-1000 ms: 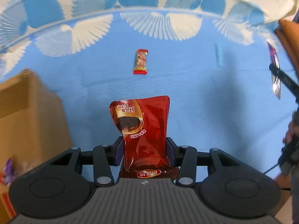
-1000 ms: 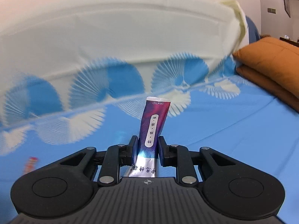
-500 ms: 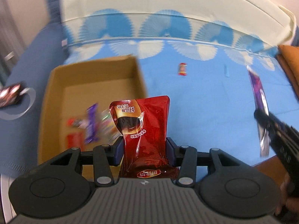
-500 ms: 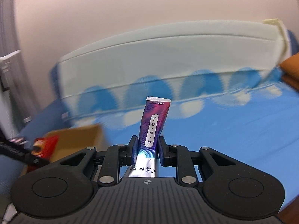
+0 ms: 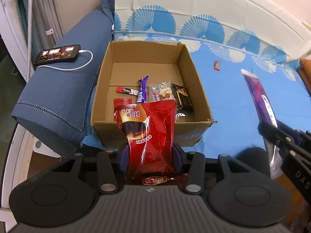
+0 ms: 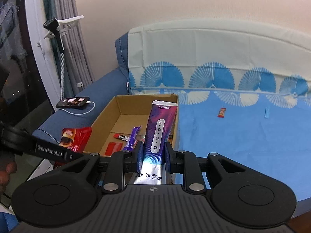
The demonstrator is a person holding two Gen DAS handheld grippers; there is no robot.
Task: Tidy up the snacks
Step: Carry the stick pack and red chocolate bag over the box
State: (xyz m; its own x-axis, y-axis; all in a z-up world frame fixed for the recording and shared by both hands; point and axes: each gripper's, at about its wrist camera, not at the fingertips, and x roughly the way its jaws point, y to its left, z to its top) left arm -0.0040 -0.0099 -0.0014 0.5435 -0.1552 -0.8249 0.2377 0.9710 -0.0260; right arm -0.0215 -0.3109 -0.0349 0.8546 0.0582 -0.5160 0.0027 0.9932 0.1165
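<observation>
My left gripper [image 5: 148,153] is shut on a red snack pouch [image 5: 147,128], held upright just in front of the near wall of an open cardboard box [image 5: 192,73]. The box holds several small snacks, among them a purple bar [image 5: 142,90] and a dark packet [image 5: 182,97]. My right gripper [image 6: 152,155] is shut on a tall purple packet [image 6: 160,130], to the right of the box; that packet also shows in the left wrist view [image 5: 259,95]. A small red candy [image 5: 217,65] lies loose on the blue sheet behind the box.
The box sits on a blue bed sheet [image 5: 233,101] with a fan pattern. A dark blue sofa arm [image 5: 58,89] to the left carries a phone [image 5: 56,55] on a white cable. An orange cushion [image 5: 305,68] is at the far right. Curtains and a window are far left.
Both grippers have swung left with their packets still held. The box, sofa arm and phone have come into view; the left pouch now stands at the box's near wall.
</observation>
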